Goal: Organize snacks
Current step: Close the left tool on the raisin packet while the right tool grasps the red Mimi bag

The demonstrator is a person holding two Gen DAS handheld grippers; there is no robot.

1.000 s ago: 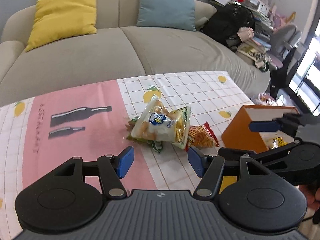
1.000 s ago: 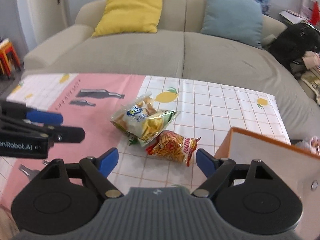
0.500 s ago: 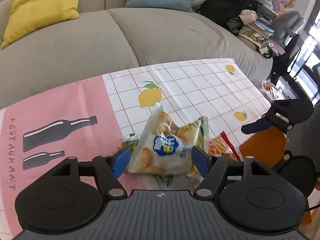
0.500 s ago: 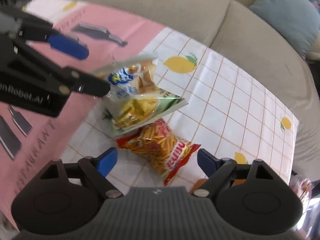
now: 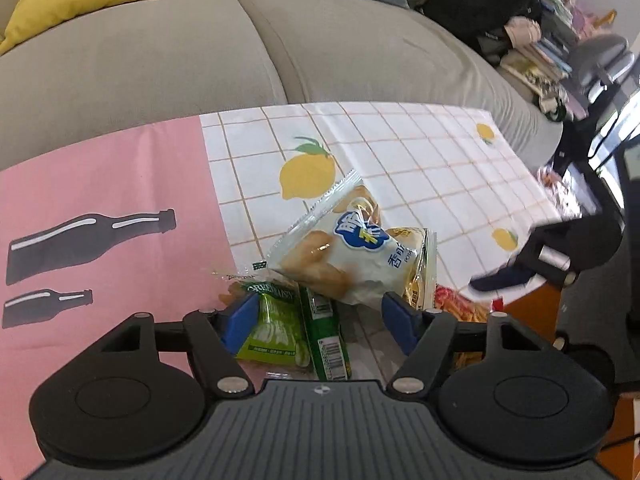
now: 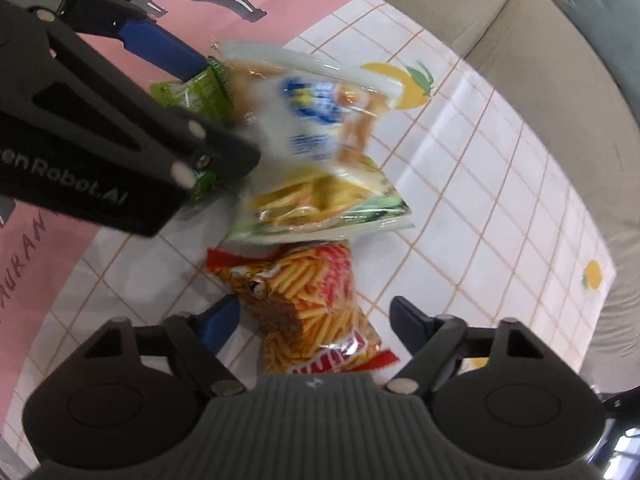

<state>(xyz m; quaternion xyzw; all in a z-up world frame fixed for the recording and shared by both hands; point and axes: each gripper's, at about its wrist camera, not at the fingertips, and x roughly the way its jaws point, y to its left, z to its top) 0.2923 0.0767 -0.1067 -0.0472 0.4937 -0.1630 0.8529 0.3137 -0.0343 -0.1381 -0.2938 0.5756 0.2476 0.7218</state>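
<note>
A pile of snack packets lies on the tablecloth [image 5: 400,152]. On top is a white pastry bag [image 5: 344,256] [image 6: 316,112]. Under it lie a green packet [image 5: 280,324] [image 6: 192,92] and a yellow chips bag [image 6: 320,200]. A red bag of stick snacks [image 6: 312,300] lies nearest the right gripper. My left gripper [image 5: 320,320] is closing, with the green packet and the pastry bag's edge between its pads, not squeezed. My right gripper [image 6: 318,320] points steeply down and is closing. The red bag sits between its pads, and the right pad is still apart from it.
An orange box [image 5: 520,308] stands at the table's right edge, behind the right gripper's finger [image 5: 504,278]. A grey sofa [image 5: 200,60] with yellow and blue cushions runs along the far side. Bags, books and a chair crowd the far right.
Both grippers have come down and forward onto the snack pile. The right one tipped steeply downward over the red bag. The left one now straddles the green packet.
</note>
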